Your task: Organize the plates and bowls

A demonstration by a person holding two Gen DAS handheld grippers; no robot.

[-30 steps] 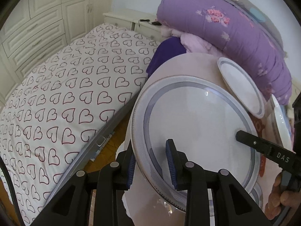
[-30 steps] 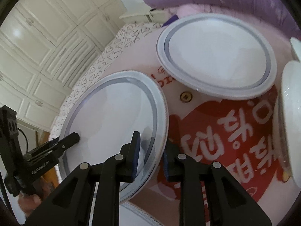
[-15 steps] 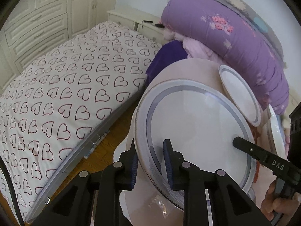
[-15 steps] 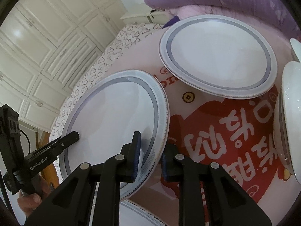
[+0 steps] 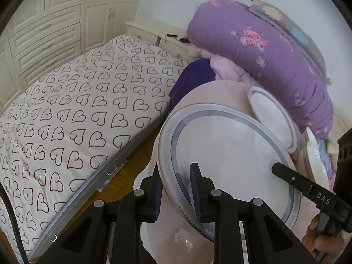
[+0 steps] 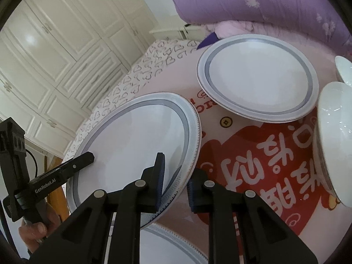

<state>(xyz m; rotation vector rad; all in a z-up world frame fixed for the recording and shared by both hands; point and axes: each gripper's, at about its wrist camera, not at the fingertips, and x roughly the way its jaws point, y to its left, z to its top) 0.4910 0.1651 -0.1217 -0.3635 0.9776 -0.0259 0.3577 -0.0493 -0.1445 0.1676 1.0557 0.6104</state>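
A large white plate with a grey band point(image 5: 228, 154) point(image 6: 140, 145) is held off the round pink table point(image 6: 253, 160) by both grippers. My left gripper point(image 5: 176, 189) is shut on its near rim. My right gripper point(image 6: 175, 182) is shut on the opposite rim. A second grey-banded plate point(image 6: 257, 77) point(image 5: 272, 118) lies on the table beyond it. Another plate's rim point(image 6: 176, 239) shows under the held one. White bowls point(image 6: 334, 136) point(image 5: 314, 156) stand at the table's right.
A bed with a heart-print cover point(image 5: 77, 114) lies left of the table, a strip of wooden floor point(image 5: 123, 176) between them. A rolled purple quilt point(image 5: 264, 50) lies behind the table. White cupboards point(image 6: 55, 44) line the far wall.
The held plate has risen and tilted off the table, carried in both grippers. Both cameras have lifted and pulled back slightly.
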